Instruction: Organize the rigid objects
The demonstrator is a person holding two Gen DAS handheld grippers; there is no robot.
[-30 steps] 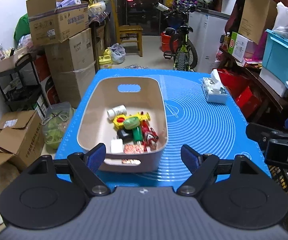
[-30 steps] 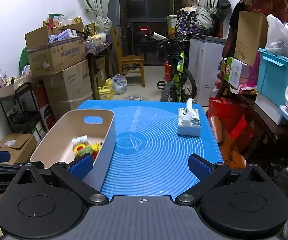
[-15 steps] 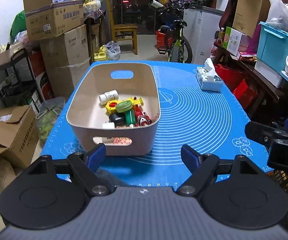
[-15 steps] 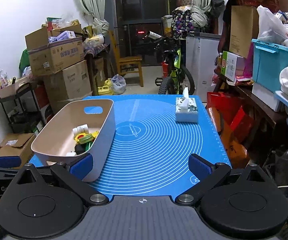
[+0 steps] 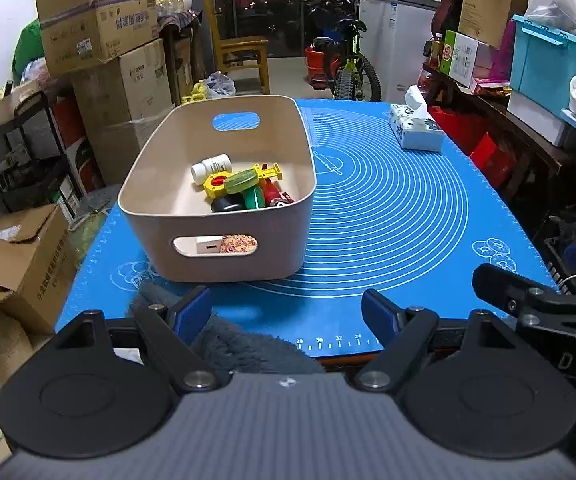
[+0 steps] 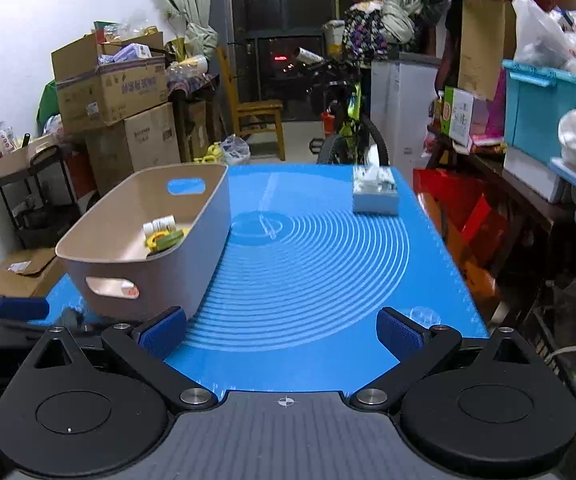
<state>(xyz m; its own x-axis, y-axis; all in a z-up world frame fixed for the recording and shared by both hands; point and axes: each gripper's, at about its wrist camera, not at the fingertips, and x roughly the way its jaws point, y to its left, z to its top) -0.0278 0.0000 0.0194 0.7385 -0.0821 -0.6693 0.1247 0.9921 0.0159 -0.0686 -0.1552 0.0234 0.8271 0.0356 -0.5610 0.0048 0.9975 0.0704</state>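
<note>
A beige bin (image 5: 224, 236) stands on the left of the blue mat (image 5: 387, 216). It holds a white bottle (image 5: 210, 167), a yellow toy (image 5: 256, 174), a green lid (image 5: 240, 179) and other small items. My left gripper (image 5: 287, 309) is open and empty, back at the mat's near edge, apart from the bin. My right gripper (image 6: 283, 331) is open and empty over the near edge, with the bin (image 6: 156, 276) to its front left. The right gripper's arm shows in the left wrist view (image 5: 535, 300).
A tissue box (image 5: 415, 130) sits at the mat's far right, also in the right wrist view (image 6: 375, 194). A grey fuzzy cloth (image 5: 240, 344) lies below my left gripper. Cardboard boxes (image 5: 100, 36) stand left, a bicycle (image 5: 343, 64) behind, shelves and a teal crate (image 5: 547, 60) right.
Both grippers have pulled back toward the near edge of the table and lowered. The bin now looks farther away. Both stay open and empty.
</note>
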